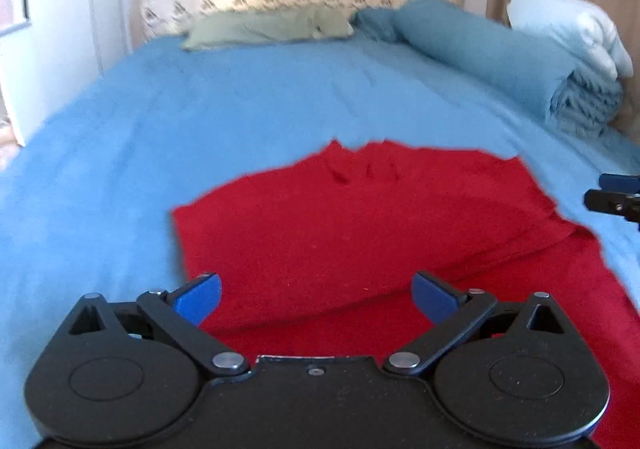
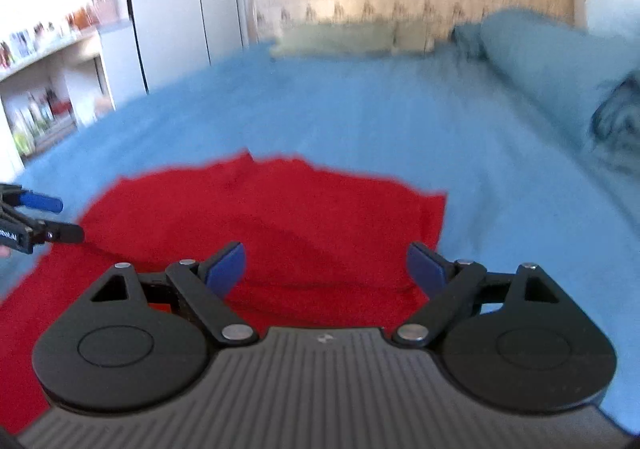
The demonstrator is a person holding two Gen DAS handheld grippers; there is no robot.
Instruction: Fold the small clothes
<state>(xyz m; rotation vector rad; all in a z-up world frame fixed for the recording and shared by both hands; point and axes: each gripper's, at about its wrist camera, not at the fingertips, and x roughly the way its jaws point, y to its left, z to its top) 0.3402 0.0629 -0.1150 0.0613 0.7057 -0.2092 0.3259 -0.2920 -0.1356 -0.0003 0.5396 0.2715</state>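
A red garment [image 1: 360, 217] lies partly folded on the blue bed [image 1: 200, 109], with one layer doubled over another. My left gripper [image 1: 316, 297] is open and empty, just above the garment's near left part. My right gripper [image 2: 326, 269] is open and empty, above the garment [image 2: 260, 217] near its right side. The right gripper's tip shows at the right edge of the left wrist view [image 1: 616, 197]. The left gripper shows at the left edge of the right wrist view [image 2: 36, 221].
A green pillow [image 1: 272, 27] and a rolled blue blanket [image 1: 500, 53] lie at the head of the bed. A white pillow [image 1: 572, 29] sits on the blanket. A white wardrobe [image 2: 180, 17] and shelves [image 2: 44, 89] stand to the left.
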